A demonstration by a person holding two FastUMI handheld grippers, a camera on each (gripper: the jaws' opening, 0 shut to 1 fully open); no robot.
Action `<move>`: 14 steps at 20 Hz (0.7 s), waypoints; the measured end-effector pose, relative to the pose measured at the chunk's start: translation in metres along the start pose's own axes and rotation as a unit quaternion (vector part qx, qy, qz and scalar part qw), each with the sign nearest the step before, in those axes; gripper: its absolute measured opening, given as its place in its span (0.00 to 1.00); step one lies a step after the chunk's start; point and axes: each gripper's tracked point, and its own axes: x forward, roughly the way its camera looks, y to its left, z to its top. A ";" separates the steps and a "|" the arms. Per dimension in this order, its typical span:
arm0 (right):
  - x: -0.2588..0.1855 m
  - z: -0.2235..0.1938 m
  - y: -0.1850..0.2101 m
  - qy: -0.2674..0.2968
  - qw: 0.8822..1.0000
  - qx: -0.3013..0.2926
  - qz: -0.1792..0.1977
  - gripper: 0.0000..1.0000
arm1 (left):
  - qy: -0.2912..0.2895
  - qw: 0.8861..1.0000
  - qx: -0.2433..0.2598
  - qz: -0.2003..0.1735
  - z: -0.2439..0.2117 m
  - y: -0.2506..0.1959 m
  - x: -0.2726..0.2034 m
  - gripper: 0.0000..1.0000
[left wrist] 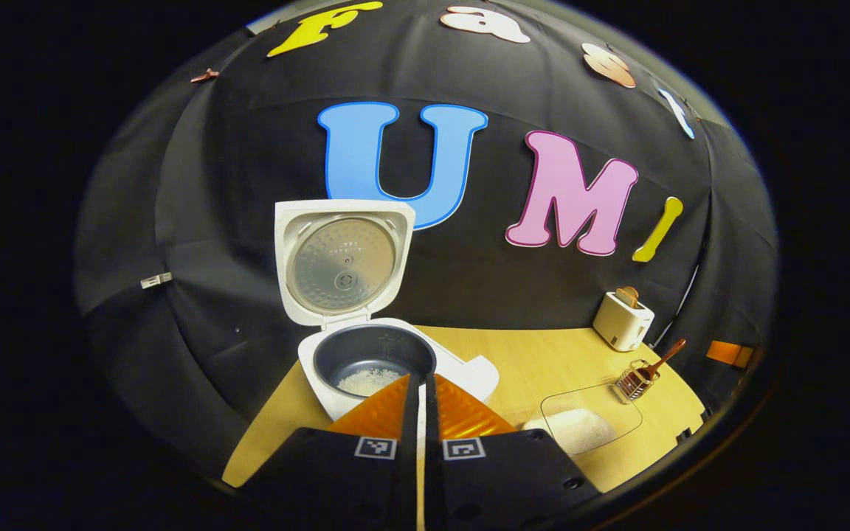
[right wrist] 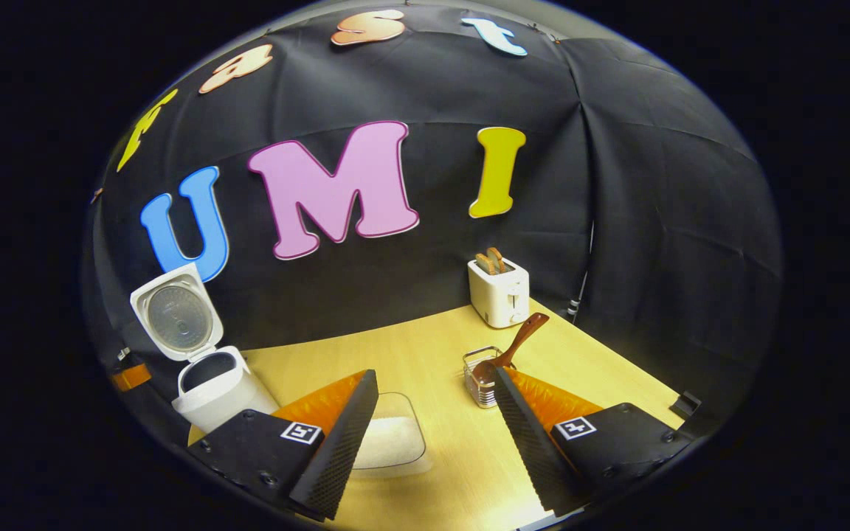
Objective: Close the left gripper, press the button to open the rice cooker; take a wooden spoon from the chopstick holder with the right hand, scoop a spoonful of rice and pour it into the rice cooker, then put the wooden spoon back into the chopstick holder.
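Both grippers: my left gripper (left wrist: 422,383) is pressing its fingers together (holding nothing); my right gripper (right wrist: 436,398) is gaping wide.
Cooker: rice cooker (left wrist: 395,361) is standing open.

rice cooker (left wrist: 395,361) open, wooden spoon (right wrist: 510,350) — in holder (right wrist: 480,383)

Bare table (right wrist: 425,354) lies between the rice cooker (right wrist: 218,387) and chopstick holder (right wrist: 482,377).

Wooden table (right wrist: 425,346) and its load.
On it: open rice cooker (right wrist: 211,387), rice tray (right wrist: 392,435), chopstick holder (right wrist: 480,380), toaster (right wrist: 500,293).
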 end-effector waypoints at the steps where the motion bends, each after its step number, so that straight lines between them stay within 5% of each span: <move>1: 0.009 0.001 -0.004 0.005 1.000 0.009 0.006 0.98 | 0.001 1.000 -0.005 -0.001 -0.001 -0.007 -0.002 0.11; 4: 0.034 0.006 -0.020 0.013 1.000 0.022 0.018 0.98 | -0.002 1.000 -0.021 -0.006 0.002 -0.032 -0.002 0.29; 9: 0.084 0.003 -0.065 0.036 0.999 0.015 0.014 0.98 | -0.010 1.000 -0.008 0.008 0.003 -0.068 -0.004 0.94; 14: 0.147 -0.023 -0.105 0.074 0.996 0.041 0.015 0.98 | 0.017 0.999 0.012 0.031 -0.012 -0.097 -0.006 0.96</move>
